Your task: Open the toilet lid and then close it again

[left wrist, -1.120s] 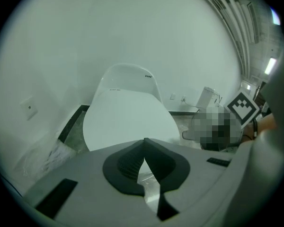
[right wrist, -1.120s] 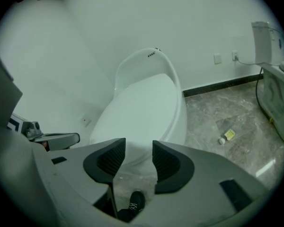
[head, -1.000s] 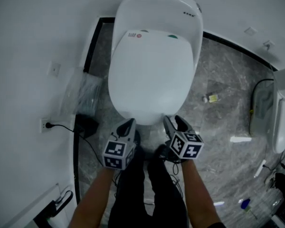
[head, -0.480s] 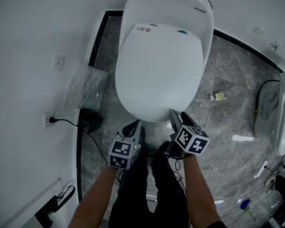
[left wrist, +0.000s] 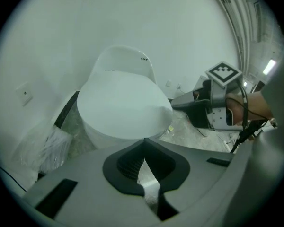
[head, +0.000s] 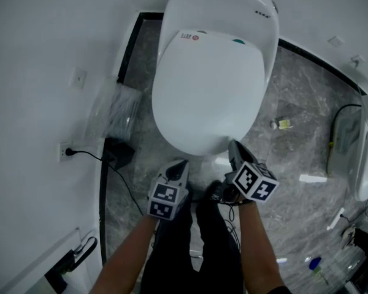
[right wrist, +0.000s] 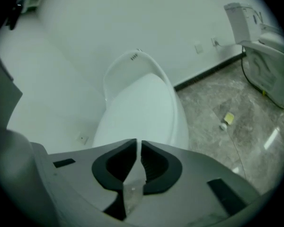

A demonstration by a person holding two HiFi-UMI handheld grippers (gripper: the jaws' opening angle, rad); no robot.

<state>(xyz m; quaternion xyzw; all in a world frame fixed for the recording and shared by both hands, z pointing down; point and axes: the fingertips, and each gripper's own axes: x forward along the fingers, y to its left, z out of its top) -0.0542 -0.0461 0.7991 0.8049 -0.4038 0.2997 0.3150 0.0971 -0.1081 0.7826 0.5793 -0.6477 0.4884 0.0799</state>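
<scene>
The toilet lid lies shut and flat over the bowl, its rounded near edge pointing at the person's legs. The left tool sits just short of that edge, slightly left of centre, its jaws together with nothing between them. The right tool is at the edge's near right curve, possibly touching it, though the head view leaves this unclear. Its jaws are almost together, a thin slit showing, and hold nothing. On the left, a crumpled plastic bag and a black plug box crowd the strip between bowl and wall. On the right, the grey marbled surface spreads wide, with a small yellow item well apart from the bowl.
</scene>
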